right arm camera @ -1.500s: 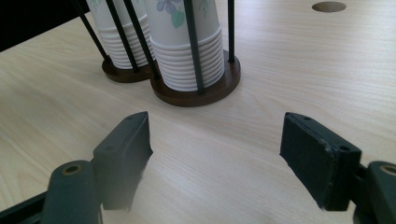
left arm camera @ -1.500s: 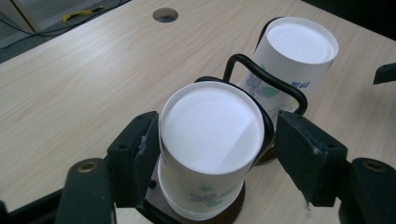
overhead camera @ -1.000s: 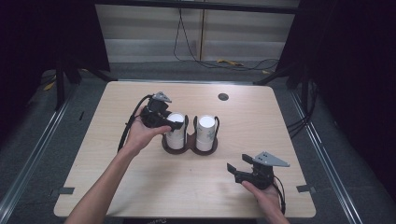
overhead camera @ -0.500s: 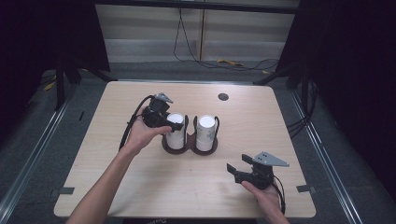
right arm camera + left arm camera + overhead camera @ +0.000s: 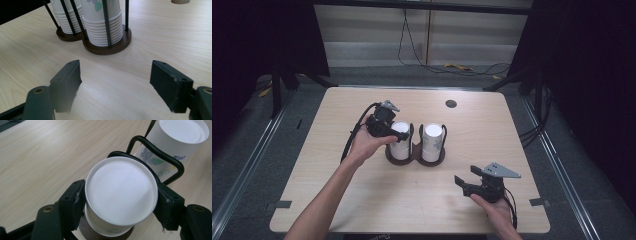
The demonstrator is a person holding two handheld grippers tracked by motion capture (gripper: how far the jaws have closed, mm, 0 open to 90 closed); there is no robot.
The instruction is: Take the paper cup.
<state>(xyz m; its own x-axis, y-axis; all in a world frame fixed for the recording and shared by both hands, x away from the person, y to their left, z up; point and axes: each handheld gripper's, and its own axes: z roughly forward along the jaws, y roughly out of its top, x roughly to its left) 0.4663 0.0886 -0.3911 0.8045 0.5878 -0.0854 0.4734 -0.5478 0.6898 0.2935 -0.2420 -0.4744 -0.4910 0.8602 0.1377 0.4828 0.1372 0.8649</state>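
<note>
A dark wooden cup holder (image 5: 414,159) with black wire posts stands mid-table and carries two stacks of upturned white paper cups. My left gripper (image 5: 396,131) reaches in from the left and is shut on the top cup (image 5: 120,187) of the left stack. Both pads (image 5: 72,202) press on its sides just under the rim, and the jaws have just been closing slightly on it. The right stack (image 5: 432,140) is untouched, with a flower print on its side (image 5: 150,160). My right gripper (image 5: 463,185) rests near the front right of the table, open and holding nothing, pointing at the holder's base (image 5: 110,48).
A small round hole (image 5: 451,103) sits in the table's far right part. Bare tabletop (image 5: 422,200) lies between the holder and the front edge. Cables run over the floor behind the table (image 5: 462,67).
</note>
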